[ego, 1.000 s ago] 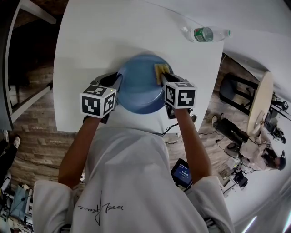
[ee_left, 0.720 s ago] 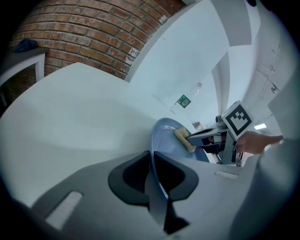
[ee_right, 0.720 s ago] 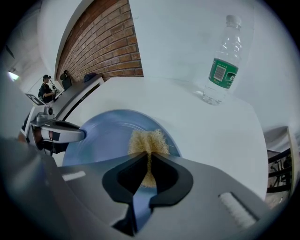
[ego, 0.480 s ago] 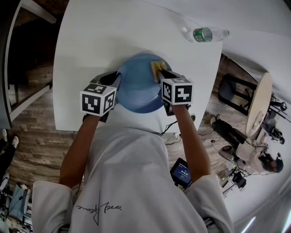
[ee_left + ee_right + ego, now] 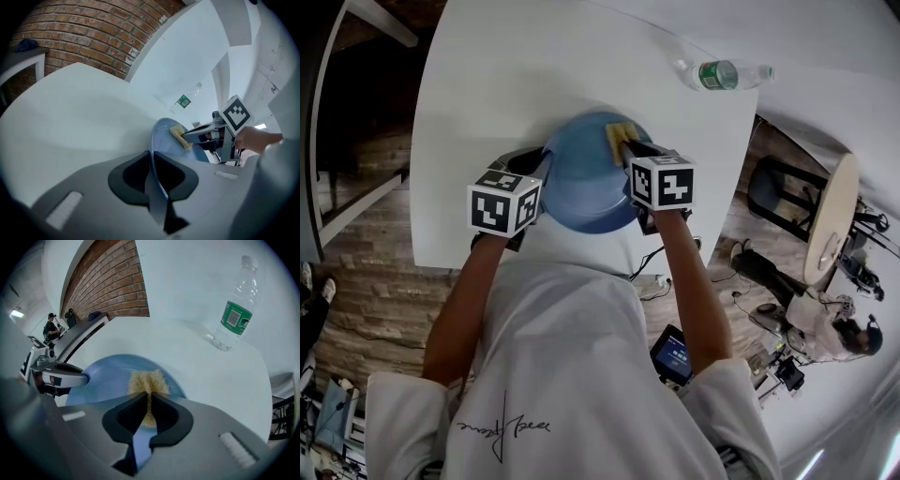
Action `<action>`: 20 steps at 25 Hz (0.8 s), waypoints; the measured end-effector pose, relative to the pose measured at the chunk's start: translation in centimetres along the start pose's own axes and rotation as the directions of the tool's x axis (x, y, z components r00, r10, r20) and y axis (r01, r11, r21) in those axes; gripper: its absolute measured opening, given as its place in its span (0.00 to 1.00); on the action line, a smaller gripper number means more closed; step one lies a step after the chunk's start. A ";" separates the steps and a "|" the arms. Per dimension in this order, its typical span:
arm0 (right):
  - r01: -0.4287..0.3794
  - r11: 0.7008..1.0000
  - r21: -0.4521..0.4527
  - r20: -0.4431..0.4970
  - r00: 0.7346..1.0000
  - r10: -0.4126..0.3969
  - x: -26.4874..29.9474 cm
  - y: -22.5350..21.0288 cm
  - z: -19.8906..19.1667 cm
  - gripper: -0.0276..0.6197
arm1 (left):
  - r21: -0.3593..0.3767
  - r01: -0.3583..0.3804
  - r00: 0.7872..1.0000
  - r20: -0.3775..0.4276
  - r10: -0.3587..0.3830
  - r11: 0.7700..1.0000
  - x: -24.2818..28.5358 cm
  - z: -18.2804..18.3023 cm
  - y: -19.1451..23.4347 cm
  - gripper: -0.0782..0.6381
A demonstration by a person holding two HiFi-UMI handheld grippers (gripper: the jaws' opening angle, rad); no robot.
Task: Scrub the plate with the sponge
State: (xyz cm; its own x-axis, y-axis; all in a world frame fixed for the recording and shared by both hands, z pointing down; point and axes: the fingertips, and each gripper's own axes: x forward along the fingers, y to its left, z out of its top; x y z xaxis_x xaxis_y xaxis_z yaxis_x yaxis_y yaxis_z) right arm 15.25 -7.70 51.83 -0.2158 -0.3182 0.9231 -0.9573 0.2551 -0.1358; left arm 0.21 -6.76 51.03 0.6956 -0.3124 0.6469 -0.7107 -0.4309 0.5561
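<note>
A blue plate rests near the front edge of the white table. My left gripper is shut on the plate's left rim; in the left gripper view the rim runs straight between the pads. My right gripper is shut on a yellow sponge, which presses on the plate's far right part. The right gripper view shows the sponge squeezed between the jaws over the plate, with the left gripper at the plate's left edge.
A clear water bottle with a green label lies at the table's far right corner. The table's front edge is just under both grippers. A stool and a round side table stand on the floor to the right. A brick wall runs behind the table.
The right gripper and the sponge have shifted a little to the left across the plate's far part. The left gripper and the plate have stayed put.
</note>
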 end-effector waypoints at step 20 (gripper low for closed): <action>-0.019 0.998 -0.067 -0.003 1.000 0.019 0.8 1.7 2.1 0.09 | -0.007 0.005 1.000 0.000 -0.005 1.000 -0.1 0.5 0.3 0.17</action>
State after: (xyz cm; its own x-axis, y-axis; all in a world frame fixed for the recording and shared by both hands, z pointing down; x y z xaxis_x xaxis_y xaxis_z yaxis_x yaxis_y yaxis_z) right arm 13.05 -9.39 51.59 -0.2335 -0.3107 0.9214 -0.9379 0.3219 -0.1291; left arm -0.06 -7.28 50.86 0.6988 -0.3107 0.6443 -0.7083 -0.4261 0.5628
